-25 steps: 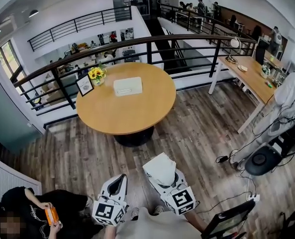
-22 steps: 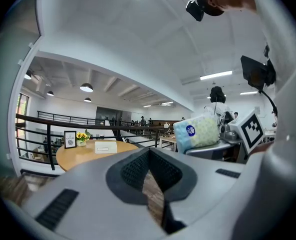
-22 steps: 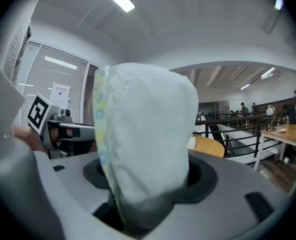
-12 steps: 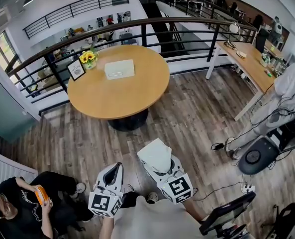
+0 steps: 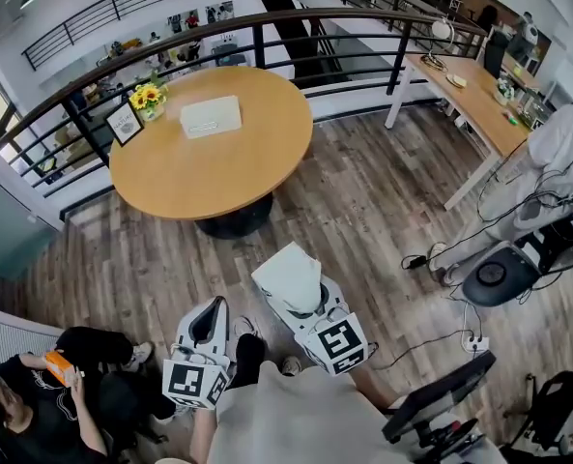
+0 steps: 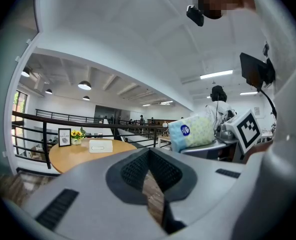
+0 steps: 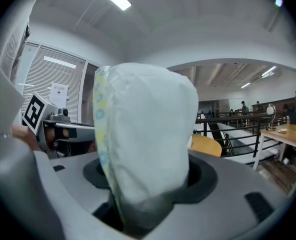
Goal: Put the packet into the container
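Observation:
My right gripper (image 5: pixel 299 293) is shut on a soft white packet (image 5: pixel 288 275) that stands up out of its jaws. In the right gripper view the packet (image 7: pixel 145 139) fills the middle, with a pale yellow-and-blue printed edge. From the left gripper view the same packet (image 6: pixel 192 131) shows light blue and green. The left gripper (image 5: pixel 209 319) hangs beside it, shut and holding nothing. A white box-like container (image 5: pixel 211 116) lies on the round wooden table (image 5: pixel 218 177), well ahead of both grippers; it also shows in the left gripper view as the container (image 6: pixel 101 145).
Sunflowers (image 5: pixel 144 95) and a small framed sign (image 5: pixel 124 122) stand on the table beside the container. A black railing (image 5: pixel 296 22) runs behind it. A long desk (image 5: pixel 470 95) stands at the right, cables and a chair base (image 5: pixel 489 278) below it. A seated person (image 5: pixel 35 394) is at lower left.
The table and railing have slid toward the upper left of the head view. Both grippers keep their places low in the picture, and the packet stays held.

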Tool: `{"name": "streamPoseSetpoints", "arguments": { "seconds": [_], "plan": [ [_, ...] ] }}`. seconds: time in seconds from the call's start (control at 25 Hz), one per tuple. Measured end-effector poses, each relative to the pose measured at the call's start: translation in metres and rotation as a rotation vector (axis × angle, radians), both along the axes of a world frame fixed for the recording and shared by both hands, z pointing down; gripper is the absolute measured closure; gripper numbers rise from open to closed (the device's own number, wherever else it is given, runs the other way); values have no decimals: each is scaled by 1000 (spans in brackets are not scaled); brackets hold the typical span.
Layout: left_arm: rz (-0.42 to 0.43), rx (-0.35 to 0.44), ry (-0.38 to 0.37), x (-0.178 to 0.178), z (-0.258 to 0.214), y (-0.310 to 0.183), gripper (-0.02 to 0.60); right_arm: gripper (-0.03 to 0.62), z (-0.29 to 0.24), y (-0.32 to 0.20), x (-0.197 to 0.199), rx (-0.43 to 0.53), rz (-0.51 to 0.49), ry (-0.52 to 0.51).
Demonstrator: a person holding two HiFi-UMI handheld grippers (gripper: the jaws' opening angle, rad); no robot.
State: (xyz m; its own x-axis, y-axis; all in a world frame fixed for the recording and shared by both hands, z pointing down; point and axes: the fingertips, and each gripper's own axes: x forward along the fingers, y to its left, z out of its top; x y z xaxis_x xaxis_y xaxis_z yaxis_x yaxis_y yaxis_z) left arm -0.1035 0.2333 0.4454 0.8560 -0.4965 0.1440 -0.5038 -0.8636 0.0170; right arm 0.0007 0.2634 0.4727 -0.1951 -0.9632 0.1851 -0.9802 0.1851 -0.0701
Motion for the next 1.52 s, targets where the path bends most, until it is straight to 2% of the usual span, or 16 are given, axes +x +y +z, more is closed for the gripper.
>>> {"name": "streamPoseSetpoints", "arguments": {
  "seconds": [0.6,1.2,1.52],
  "plan": [
    [22,-4,48,16,-1,-88,577,295,-5,-88,14,-8,13,52],
    [82,2,46,9,-35,-215,577,295,-43,-212,7,-1,68,50],
    [76,-5,34,14,-27,-241,576,295,-33,-233,13,-25,80,39]
  ]
}}
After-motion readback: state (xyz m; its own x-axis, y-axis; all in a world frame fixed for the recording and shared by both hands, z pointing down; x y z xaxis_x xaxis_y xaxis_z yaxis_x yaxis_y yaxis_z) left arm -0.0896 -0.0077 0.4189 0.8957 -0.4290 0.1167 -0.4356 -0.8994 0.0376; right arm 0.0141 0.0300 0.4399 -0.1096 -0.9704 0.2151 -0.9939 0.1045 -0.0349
